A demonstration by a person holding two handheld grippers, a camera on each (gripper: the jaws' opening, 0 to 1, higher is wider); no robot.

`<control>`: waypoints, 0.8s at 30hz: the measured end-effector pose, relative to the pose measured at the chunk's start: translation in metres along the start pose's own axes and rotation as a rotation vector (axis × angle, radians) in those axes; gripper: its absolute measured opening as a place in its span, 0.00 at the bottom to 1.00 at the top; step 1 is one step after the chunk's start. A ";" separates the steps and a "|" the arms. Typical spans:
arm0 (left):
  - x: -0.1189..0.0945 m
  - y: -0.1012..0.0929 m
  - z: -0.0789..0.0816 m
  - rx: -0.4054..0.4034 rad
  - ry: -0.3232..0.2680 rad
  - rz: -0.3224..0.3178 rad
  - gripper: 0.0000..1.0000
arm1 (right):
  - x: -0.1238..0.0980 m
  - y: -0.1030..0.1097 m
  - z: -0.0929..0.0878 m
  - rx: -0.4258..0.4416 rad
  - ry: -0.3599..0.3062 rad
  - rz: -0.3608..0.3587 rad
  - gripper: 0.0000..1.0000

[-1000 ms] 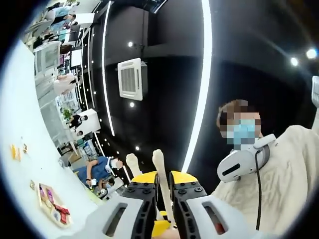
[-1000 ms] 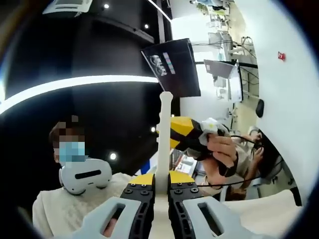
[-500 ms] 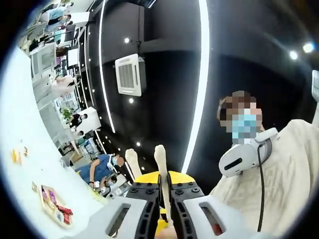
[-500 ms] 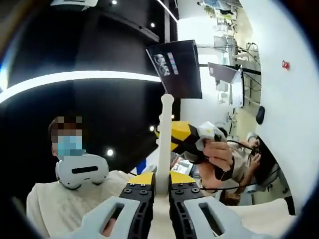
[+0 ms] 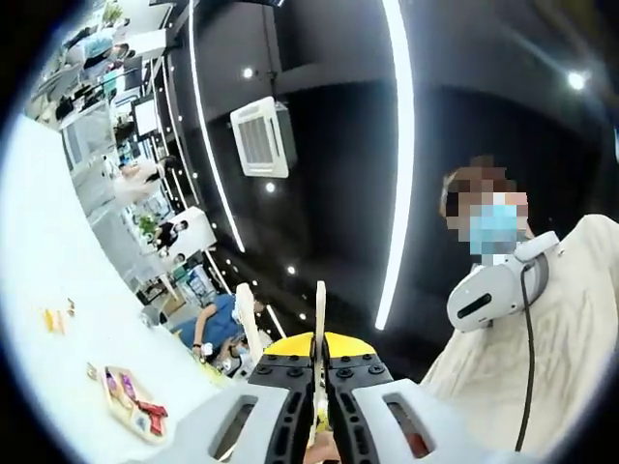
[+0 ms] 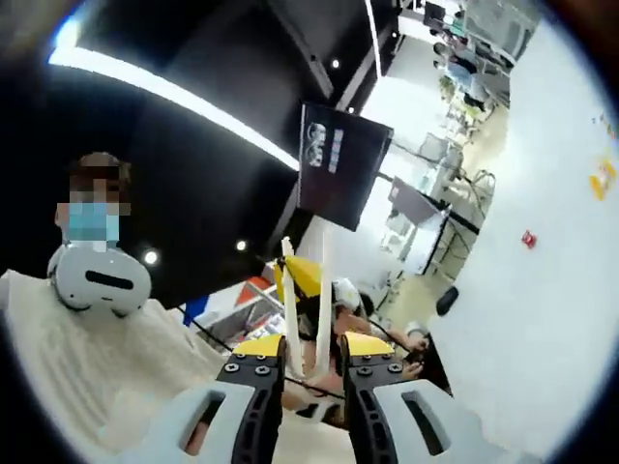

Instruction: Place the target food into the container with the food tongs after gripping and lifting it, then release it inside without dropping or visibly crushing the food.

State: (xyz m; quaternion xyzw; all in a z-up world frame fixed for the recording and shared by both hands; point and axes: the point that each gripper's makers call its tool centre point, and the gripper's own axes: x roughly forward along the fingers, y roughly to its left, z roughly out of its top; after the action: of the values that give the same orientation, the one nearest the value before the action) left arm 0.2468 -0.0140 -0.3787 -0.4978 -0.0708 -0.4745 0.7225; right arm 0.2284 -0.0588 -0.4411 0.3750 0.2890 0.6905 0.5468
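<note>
Tongs (image 5: 319, 333) stand clenched in the left claw (image 5: 320, 372), pointing up at the ceiling; the right claw (image 6: 311, 360) grips tongs (image 6: 302, 319) too. Likely a setup step: next, lower toward the food

This looks like a large open-plan office or lab hall — a black ceiling carries long white light strips (image 5: 397, 145), small spotlights and a square ceiling air-conditioning unit (image 5: 262, 136); below it, rows of desks with monitors (image 6: 416, 205) run along white walls. A dark hanging sign (image 6: 338, 164) is mounted overhead; people sit at workstations (image 5: 215, 327) in the background — one wearing a face mask — and another person close by has a white headset (image 5: 498, 287) slung round the neck.
</note>
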 end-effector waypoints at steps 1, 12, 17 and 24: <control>0.000 0.003 0.002 0.006 -0.010 0.025 0.00 | -0.001 -0.003 0.000 -0.045 0.002 -0.025 0.25; 0.000 0.027 0.017 0.095 -0.020 0.225 0.00 | -0.015 -0.027 0.002 -0.227 -0.018 -0.228 0.40; -0.002 0.042 0.015 0.108 -0.019 0.293 0.00 | -0.020 -0.039 0.014 -0.312 -0.067 -0.329 0.45; -0.010 0.066 0.020 0.072 -0.096 0.401 0.00 | -0.019 -0.045 0.028 -0.326 -0.223 -0.368 0.51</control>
State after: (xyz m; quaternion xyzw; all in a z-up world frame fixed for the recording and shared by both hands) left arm 0.2987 0.0110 -0.4178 -0.4977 -0.0218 -0.2941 0.8157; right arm 0.2779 -0.0672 -0.4661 0.2968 0.1754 0.5714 0.7448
